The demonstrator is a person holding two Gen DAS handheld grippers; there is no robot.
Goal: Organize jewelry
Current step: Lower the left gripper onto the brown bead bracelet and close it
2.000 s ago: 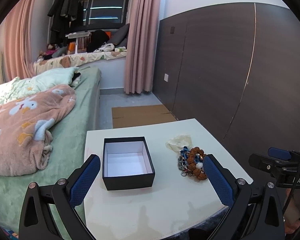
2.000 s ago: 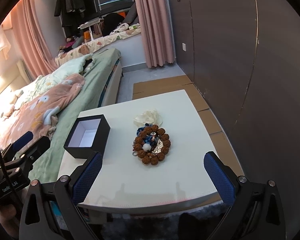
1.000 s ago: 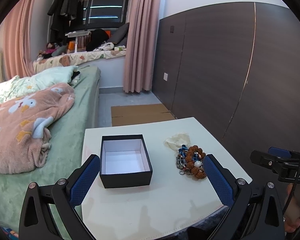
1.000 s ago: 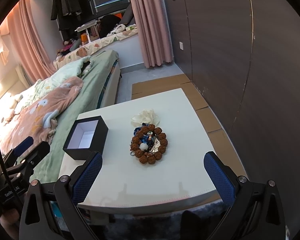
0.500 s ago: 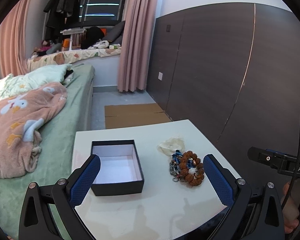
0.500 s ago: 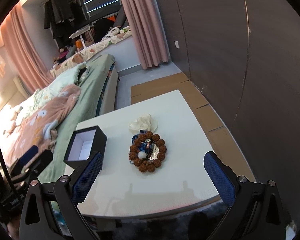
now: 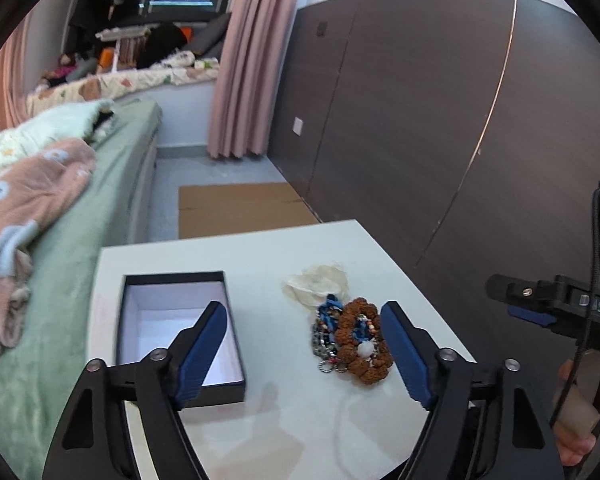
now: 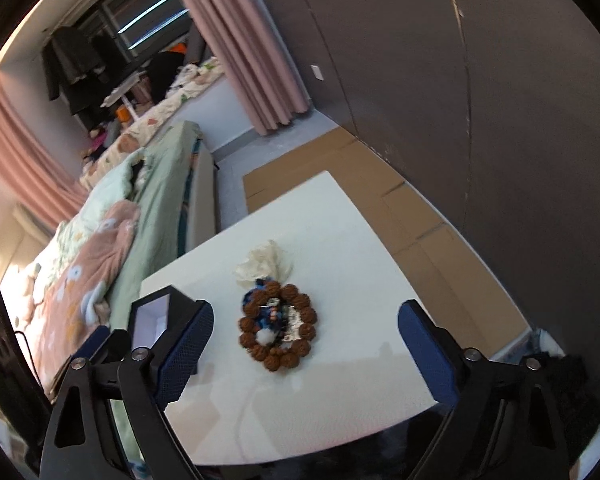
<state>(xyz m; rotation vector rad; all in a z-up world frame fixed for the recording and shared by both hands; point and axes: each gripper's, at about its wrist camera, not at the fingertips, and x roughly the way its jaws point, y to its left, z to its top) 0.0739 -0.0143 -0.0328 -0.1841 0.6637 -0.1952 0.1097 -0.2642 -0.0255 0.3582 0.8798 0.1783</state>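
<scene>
An open black box (image 7: 180, 332) sits at the white table's (image 7: 260, 252) left, long axis running away from the camera. Right of it lies a brown bead bracelet (image 7: 362, 346) atop tangled jewelry (image 7: 326, 334). Left gripper (image 7: 304, 352) and right gripper (image 8: 306, 344) hover wide apart, empty.

The left wrist view looks low and forward across the white table (image 7: 260, 248) toward the window. The right wrist view looks down from higher, tilted; both share the table (image 8: 340, 240) and bed (image 8: 156, 184).
</scene>
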